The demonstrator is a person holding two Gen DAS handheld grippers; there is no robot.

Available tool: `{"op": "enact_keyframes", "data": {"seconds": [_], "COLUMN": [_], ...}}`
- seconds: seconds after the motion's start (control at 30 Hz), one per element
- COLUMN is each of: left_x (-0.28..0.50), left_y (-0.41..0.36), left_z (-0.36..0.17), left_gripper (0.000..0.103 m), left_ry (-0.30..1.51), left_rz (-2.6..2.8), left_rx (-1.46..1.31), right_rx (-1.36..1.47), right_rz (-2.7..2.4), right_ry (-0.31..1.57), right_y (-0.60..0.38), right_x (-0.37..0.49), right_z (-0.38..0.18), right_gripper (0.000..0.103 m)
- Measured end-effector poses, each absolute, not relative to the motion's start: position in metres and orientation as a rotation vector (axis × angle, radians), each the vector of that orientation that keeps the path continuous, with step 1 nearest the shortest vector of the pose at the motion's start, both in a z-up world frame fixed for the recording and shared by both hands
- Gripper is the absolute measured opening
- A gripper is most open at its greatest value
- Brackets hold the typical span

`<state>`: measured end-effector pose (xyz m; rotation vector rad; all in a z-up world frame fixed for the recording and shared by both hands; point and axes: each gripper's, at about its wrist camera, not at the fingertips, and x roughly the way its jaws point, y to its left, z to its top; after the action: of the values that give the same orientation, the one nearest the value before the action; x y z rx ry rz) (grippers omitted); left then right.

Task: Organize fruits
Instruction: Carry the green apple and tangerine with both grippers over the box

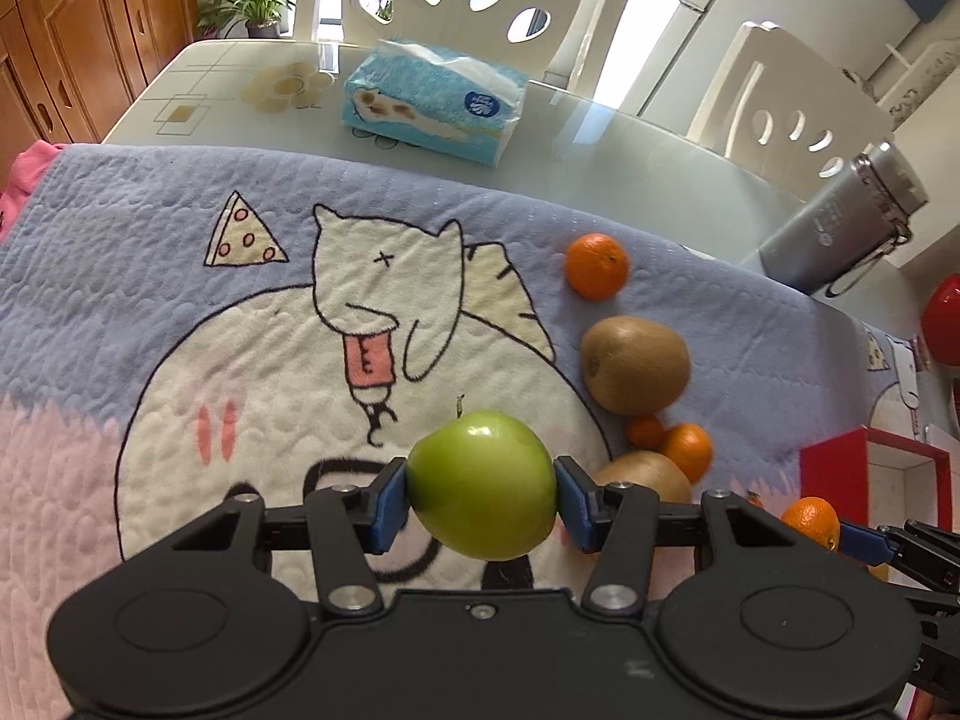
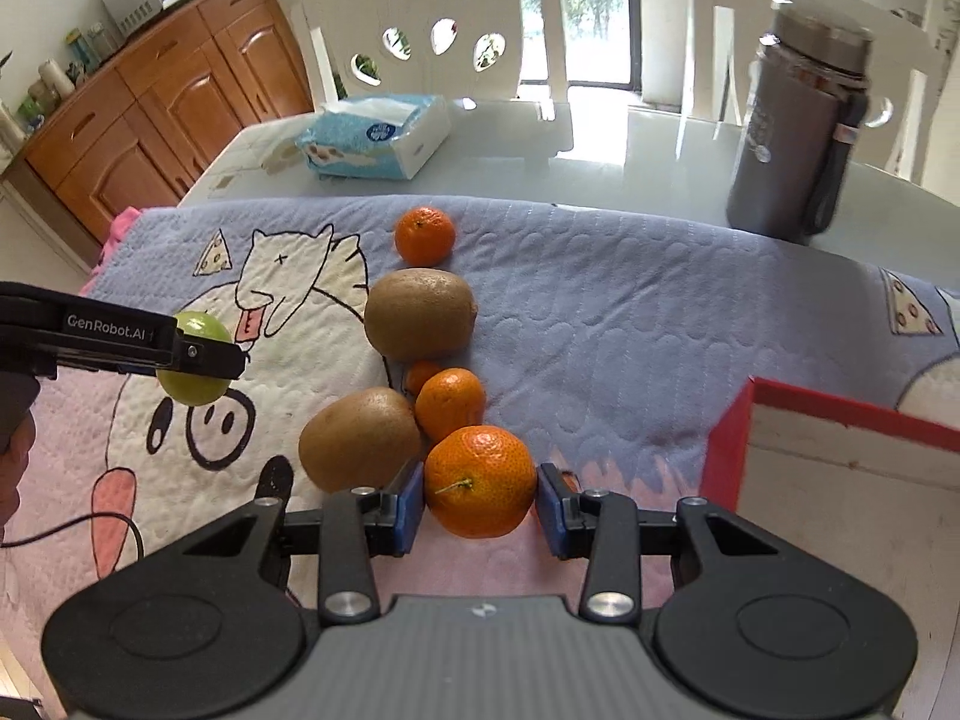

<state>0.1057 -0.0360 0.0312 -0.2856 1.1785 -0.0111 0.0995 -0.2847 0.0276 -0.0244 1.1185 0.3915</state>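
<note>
My left gripper (image 1: 483,495) is shut on a green apple (image 1: 485,483), held above the cartoon blanket (image 1: 180,312); the same apple (image 2: 198,360) and left gripper (image 2: 198,354) show at the left of the right wrist view. My right gripper (image 2: 480,495) is shut on an orange mandarin (image 2: 480,480), lifted off the blanket (image 2: 630,330). On the blanket lie two kiwis (image 2: 420,321) (image 2: 359,438), a mandarin (image 2: 425,236) at the far end, another mandarin (image 2: 450,402) and a tiny orange fruit (image 2: 422,375) between them.
A red-rimmed white box (image 2: 840,480) stands open at the right. A grey flask (image 2: 792,138) and a blue tissue pack (image 2: 378,135) stand on the glass table (image 2: 600,162). White chairs are behind it. A red object (image 1: 942,324) shows at the right edge.
</note>
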Motion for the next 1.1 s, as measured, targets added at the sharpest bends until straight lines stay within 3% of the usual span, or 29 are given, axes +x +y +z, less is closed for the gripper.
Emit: {"op": "enact_keyframes", "data": {"seconds": [0.57, 1.1], "left_x": [0.068, 0.085], "left_y": [-0.095, -0.233], "left_z": [0.061, 0.084], "left_gripper": [0.061, 0.061], "left_ry": [1.145, 1.103], "left_rz": [-0.114, -0.412], "left_rx": [-0.228, -0.058], "right_rx": [0.260, 0.367], "right_rz": [0.217, -0.056], "right_ry": [1.022, 0.979], "right_y": [-0.379, -0.504], "right_x": [0.024, -0.041], "right_z": [0.054, 0.052], "right_gripper": [0.042, 0.042]}}
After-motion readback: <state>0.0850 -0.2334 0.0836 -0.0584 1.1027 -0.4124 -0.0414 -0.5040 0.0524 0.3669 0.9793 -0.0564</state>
